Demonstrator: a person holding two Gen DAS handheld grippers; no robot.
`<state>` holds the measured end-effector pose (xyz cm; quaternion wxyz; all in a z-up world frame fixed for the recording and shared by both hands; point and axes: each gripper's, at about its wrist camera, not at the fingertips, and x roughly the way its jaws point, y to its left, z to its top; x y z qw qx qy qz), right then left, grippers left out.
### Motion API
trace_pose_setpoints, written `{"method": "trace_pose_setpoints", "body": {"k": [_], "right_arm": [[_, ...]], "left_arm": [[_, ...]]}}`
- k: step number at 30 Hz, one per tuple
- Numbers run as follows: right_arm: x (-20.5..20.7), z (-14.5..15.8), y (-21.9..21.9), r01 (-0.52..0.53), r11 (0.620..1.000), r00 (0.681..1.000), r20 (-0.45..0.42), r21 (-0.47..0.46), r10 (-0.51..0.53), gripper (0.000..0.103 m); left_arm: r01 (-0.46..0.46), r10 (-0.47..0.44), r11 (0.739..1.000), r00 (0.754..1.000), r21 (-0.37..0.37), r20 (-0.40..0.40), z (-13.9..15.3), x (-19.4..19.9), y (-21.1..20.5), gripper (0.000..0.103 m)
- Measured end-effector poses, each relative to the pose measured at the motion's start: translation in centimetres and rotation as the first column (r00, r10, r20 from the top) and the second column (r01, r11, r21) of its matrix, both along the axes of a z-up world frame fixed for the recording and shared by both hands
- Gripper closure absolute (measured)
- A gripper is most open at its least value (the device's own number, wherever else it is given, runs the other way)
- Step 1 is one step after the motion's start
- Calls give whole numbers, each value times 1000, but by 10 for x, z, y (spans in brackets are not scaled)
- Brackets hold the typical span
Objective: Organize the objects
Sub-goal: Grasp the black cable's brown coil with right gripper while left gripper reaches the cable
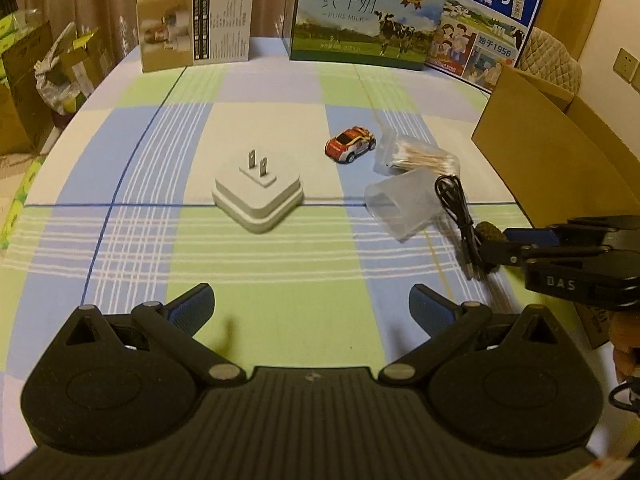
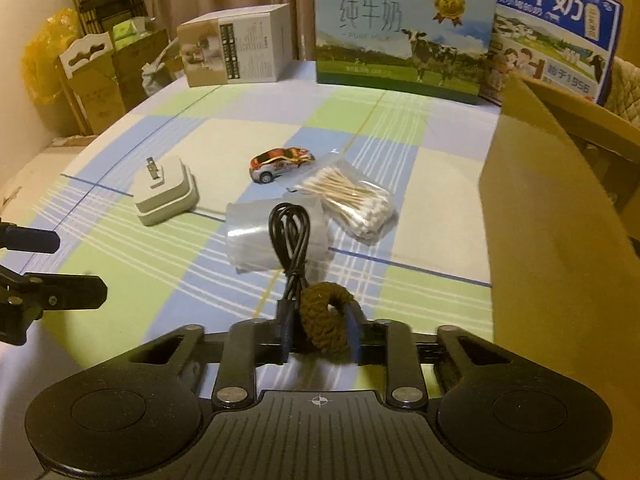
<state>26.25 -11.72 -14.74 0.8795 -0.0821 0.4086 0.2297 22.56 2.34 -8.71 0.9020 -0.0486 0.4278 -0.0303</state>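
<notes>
While the right gripper [image 2: 319, 334] clamps a brown hair tie [image 2: 325, 320] and black cable [image 2: 291, 236] (beside the cardboard box [image 2: 560, 240]), the left gripper [image 1: 311, 308] hovers with jaws open, facing the white plug adapter [image 1: 258, 196].

Black ribbed bodies, blue textured pads [image 1: 192, 312], silver pivot screws seen on left gripper [image 1: 311, 308] and right gripper [image 2: 320, 334]; "DAS" marked.

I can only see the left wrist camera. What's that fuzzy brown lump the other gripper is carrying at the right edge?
Observer: It's a brown hair tie, a braided ring, clamped between the fingers of the right gripper.
Operator: Is the black cable caught in there too, or just lying nearby?
Observer: Caught. The black cable is pinched against the gripper's left finger, right beside the hair tie.
</notes>
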Motion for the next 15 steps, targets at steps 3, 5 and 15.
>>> {"method": "trace_pose_setpoints", "body": {"k": [3,5,15], "right_arm": [[0,0,4,-11,1000,1000,-19,14,11,95],[-1,1,3,-10,998,998,-53,68,14,96],[0,15,-20,80,973,993,-102,218,-59,96]], "left_arm": [[1,-1,1000,1000,-22,-11,-3,2,0,1],[-2,2,999,1000,-47,-17,-3,2,3,1],[43,-45,997,999,-68,-27,-7,5,-8,2]]}}
